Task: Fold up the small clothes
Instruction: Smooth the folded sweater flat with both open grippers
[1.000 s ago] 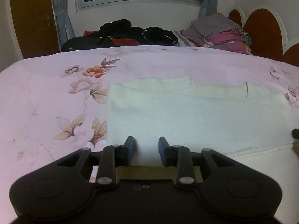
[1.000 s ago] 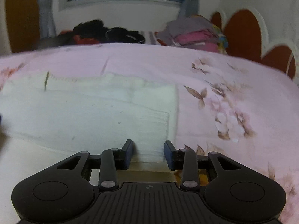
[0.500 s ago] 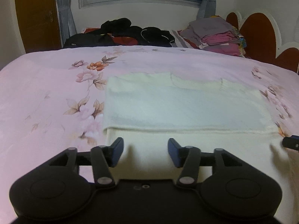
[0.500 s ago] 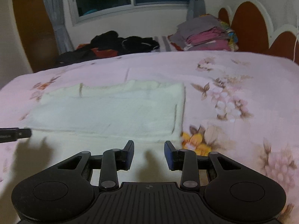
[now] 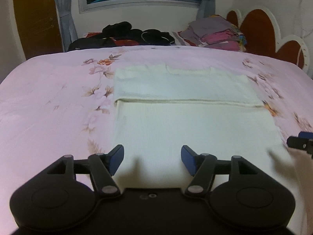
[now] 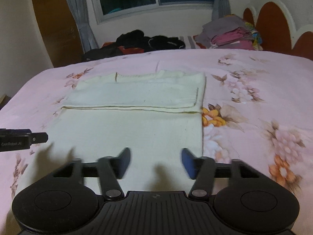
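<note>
The cream garment's (image 5: 191, 129) near edge is hidden behind each tool's black body. In the right wrist view the right tool (image 6: 155, 161) shows smeared, blurred fingers (image 6: 124, 161). The left tool (image 6: 23, 139) is cut off by that picture's left edge. The dark clothes pile (image 5: 125, 35) and folded stack (image 5: 215, 33) are too small to tell apart into items.
</note>
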### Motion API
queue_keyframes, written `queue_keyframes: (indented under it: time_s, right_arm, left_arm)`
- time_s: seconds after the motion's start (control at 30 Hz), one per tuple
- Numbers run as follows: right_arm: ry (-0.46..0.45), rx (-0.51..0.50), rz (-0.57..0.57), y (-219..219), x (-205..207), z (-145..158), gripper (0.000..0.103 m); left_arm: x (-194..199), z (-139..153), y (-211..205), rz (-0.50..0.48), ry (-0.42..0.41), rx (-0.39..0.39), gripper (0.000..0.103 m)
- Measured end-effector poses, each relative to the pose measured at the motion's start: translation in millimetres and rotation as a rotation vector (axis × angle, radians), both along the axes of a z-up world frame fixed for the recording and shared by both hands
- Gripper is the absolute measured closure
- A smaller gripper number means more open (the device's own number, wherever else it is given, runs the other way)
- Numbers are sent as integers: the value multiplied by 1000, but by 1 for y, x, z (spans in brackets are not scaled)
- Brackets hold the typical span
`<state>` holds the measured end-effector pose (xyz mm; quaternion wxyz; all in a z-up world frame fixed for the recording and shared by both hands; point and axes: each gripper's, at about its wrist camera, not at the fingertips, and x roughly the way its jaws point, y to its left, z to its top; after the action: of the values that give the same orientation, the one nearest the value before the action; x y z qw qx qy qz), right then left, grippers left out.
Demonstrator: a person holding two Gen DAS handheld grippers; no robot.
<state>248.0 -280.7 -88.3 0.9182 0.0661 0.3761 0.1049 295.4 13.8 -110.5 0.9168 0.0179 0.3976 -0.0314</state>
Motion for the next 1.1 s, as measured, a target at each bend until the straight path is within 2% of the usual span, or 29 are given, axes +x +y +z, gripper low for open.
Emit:
queue_keyframes:
  time_s: [0.17, 0.43, 0.83, 0.97, 1.03, 1.1]
  right_arm:
    - [-2, -9, -48, 1, -42, 6, 44]
    - [68, -28, -100, 8, -105, -11, 44]
    - [144, -68, -163, 0, -154, -33, 44]
    - [166, -75, -174, -6, -164, -41, 44]
    - [177, -88, -176, -7, -168, -43, 44]
    - [185, -93, -174, -8, -171, -46, 44]
  left_arm:
    - [-31, -3, 16, -22, 17, -27, 39]
    - [-81, -14, 49, -14, 42, -38, 40]
    - [-131, -30, 75, 27, 88, -58, 41]
    - [-143, -36, 78, 29, 116, -78, 47]
    - [-147, -40, 77, 13, 137, -93, 57]
    - [-151, -43, 75, 1, 159, -119, 60]
